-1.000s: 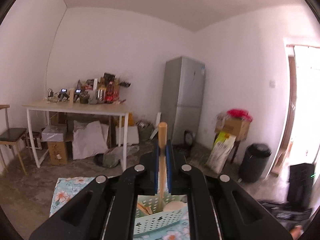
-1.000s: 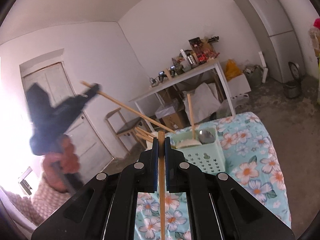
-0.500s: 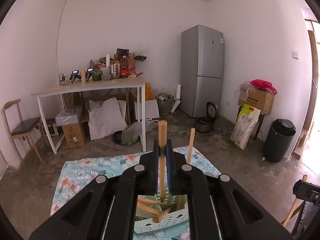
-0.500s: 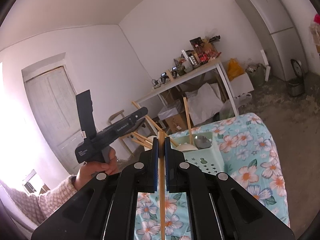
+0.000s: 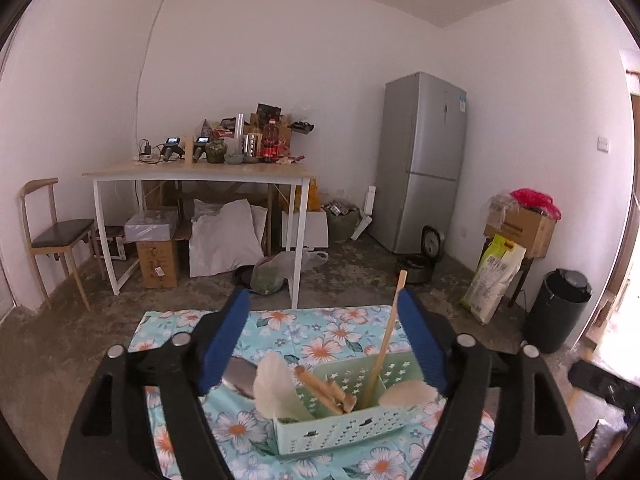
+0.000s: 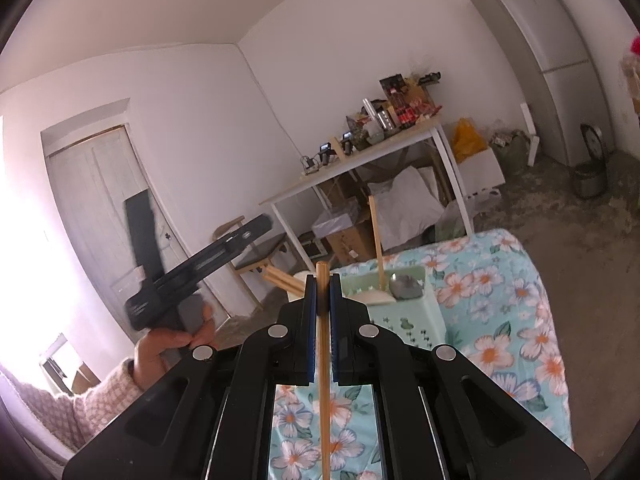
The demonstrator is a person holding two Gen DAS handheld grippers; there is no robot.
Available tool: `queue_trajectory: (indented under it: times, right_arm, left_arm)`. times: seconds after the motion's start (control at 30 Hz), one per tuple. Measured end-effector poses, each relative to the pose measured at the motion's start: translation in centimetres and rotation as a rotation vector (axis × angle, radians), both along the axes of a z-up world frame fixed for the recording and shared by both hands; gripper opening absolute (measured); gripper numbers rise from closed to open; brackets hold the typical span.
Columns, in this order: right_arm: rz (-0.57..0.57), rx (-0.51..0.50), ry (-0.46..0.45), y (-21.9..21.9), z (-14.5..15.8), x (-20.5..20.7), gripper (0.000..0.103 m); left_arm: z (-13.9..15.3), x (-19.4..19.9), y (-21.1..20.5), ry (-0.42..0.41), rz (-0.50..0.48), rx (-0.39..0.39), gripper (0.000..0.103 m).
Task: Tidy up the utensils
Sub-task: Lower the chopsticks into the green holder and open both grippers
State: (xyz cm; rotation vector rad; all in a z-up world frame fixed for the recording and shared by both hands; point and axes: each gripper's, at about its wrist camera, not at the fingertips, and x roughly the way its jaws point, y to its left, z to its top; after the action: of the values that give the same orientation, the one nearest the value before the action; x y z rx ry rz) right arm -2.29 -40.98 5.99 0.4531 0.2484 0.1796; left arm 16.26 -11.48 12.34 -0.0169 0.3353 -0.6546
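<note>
Left wrist view: the left gripper point(image 5: 322, 336) hangs over the mint-green basket point(image 5: 340, 426), which sits on the bench with the floral cloth point(image 5: 320, 332). Its jaws have just been opening and now stand spread wide, with nothing pinched between them. Inside the basket a single wooden chopstick point(image 5: 386, 340) stands nearly upright, its top leaning toward the right blue pad but apart from it as far as can be told. Left of that chopstick in the basket lie several wooden sticks point(image 5: 326, 388) on a slant, and a white spoon point(image 5: 276, 386) leans over the basket's left rim. A metal spoon point(image 5: 240, 372) shows just left of the white one. A second white spoon bowl point(image 5: 406, 394) rests at the basket's right end.

Right wrist view: the right gripper point(image 6: 323, 284) has its jaws pressed together on a wooden chopstick point(image 6: 325, 376), which runs lengthwise between the blue pads and sticks out a little past their tips. Beyond the tips sits the basket point(image 6: 408, 312) on the same cloth point(image 6: 500, 320), with the upright chopstick point(image 6: 376, 240) and a metal spoon point(image 6: 406, 284) in it. Left of the basket, the left gripper's black body point(image 6: 208, 264) is held in a hand point(image 6: 172, 340) with a checked pink sleeve point(image 6: 88, 404)
</note>
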Motion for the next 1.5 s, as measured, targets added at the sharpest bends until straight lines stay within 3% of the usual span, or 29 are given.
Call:
queue_trajectory:
  times: [0.13,0.3,0.47,0.7,1.0,1.27,1.33,1.4,1.5]
  right_arm:
    - [0.005,-0.051,-0.048,0.1,2.2,1.0,0.004]
    - [0.006,-0.124,-0.115,0.5,5.3,2.6,0.004]
    - [-0.007,-0.172,-0.167,0.6,8.2,4.6,0.004]
    - [-0.036,-0.205,-0.204,0.5,10.5,8.5,0.004]
    - [-0.109,-0.242,-0.133,0.2,7.8,14.6,0.004]
    - [-0.123,-0.332,0.014,1.3,2.7,17.3,0.005]
    - [-0.12,-0.34,0.027,1.7,2.4,16.8,0.014]
    - [-0.132,-0.341,0.018,1.7,2.7,15.8,0.04]
    - [-0.151,-0.328,-0.012,1.7,3.4,13.3,0.048]
  left_arm:
    - [0.4,-1.6,2.8,0.022,-0.01,-0.057,0.086]
    - [-0.6,-3.3,5.7,0.053,-0.033,-0.07,0.091]
    - [-4.1,-4.1,9.1,0.115,-0.019,-0.065,0.093]
    - [-9.6,-3.2,12.5,0.272,0.067,-0.016,0.093]
    - [-13.0,-3.3,13.9,0.364,0.078,-0.007,0.093]
    - [-12.8,-3.0,13.7,0.336,0.088,0.005,0.093]
    - [-12.8,-3.0,13.7,0.335,0.093,0.009,0.093]
    - [-12.6,-3.1,13.8,0.329,0.099,0.009,0.093]
    - [-12.3,-3.2,13.7,0.322,0.106,0.009,0.093]
